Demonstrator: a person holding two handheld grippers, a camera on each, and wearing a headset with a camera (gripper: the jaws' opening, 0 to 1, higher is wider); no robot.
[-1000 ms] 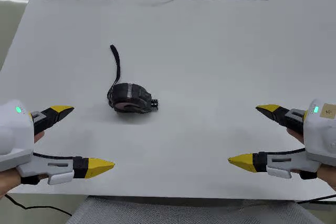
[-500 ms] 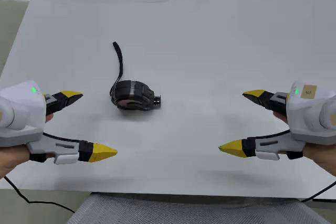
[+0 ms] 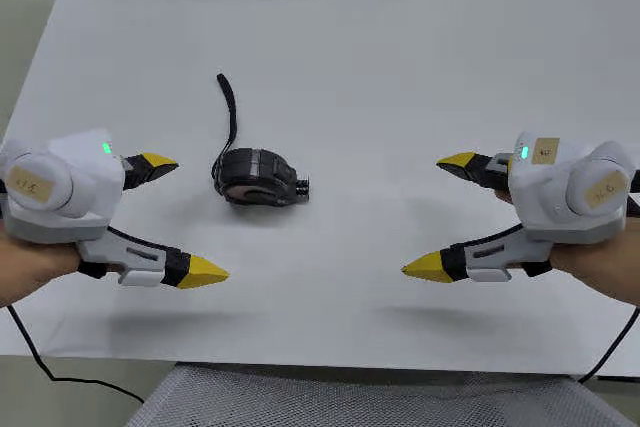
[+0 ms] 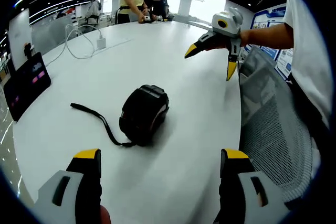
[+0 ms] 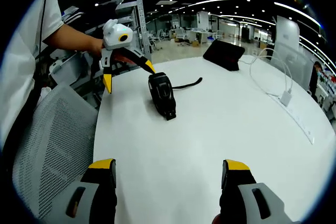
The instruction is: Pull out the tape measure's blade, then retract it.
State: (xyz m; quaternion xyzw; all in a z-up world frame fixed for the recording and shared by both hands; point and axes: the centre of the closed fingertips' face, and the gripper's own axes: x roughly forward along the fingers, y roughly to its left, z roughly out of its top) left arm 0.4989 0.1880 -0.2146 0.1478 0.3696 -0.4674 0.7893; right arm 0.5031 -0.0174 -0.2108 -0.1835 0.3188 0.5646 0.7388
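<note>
In the head view, the tape measure (image 3: 258, 178) is lying on its side on the white table (image 3: 400, 67), left of the middle, with its strap (image 3: 231, 112) trailing away from the person. The left gripper (image 3: 190, 217) is hovering near it, jaws spread wide and holding nothing. The right gripper (image 3: 432, 214) is hanging well apart on the other side, equally wide and empty. The tape measure's long axis is running left to right, and its blade end (image 3: 303, 185) is pointing toward the right gripper. I judge the left gripper is better placed to pin the body while the right comes in for the blade.

In the left gripper view, the tape measure is sitting ahead between the two open jaws, touching neither, with the strap lying off to the left.

In the right gripper view, it is lying farther ahead, a little left of centre, with the blade end facing this gripper.
</note>
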